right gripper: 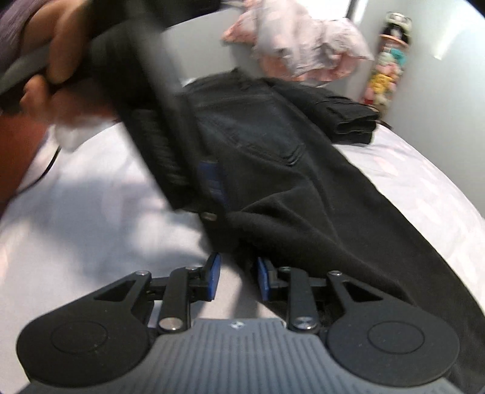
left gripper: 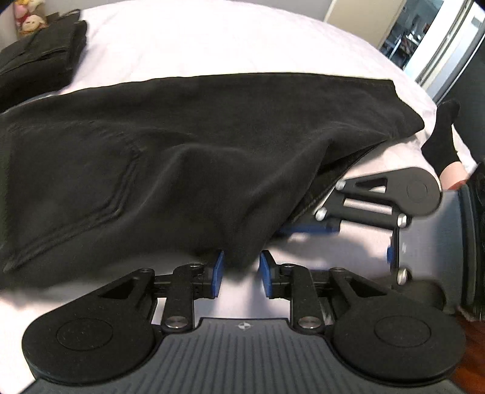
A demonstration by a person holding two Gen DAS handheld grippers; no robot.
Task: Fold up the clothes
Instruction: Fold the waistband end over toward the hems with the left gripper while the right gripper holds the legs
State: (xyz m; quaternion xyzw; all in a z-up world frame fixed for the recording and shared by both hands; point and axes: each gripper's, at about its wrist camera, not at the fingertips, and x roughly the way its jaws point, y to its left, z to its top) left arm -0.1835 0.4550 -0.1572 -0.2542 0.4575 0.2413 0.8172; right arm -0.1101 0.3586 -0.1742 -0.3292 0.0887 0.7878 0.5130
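Note:
Black trousers (left gripper: 127, 157) lie lengthwise on the white bed sheet (left gripper: 212, 39). My left gripper (left gripper: 241, 269) is at their near edge, and a lifted fold of the cloth fills the gap between its blue pads (left gripper: 219, 272). The right gripper's black linkage (left gripper: 379, 197) comes in from the right, with a blue pad (left gripper: 315, 228) tucked under the raised cloth edge. In the right wrist view, my right gripper (right gripper: 238, 272) holds a bunched edge of the trousers (right gripper: 303, 197) between its fingertips. A hand (right gripper: 60, 45) holds the blurred left gripper there.
A folded black garment (left gripper: 39, 60) sits at the far left of the bed, next to plush toys (left gripper: 30, 18). A pink garment (right gripper: 303, 45) lies by the wall. A foot in a black sock (left gripper: 442, 136) rests at the bed's right edge, above wooden floor (left gripper: 473, 348).

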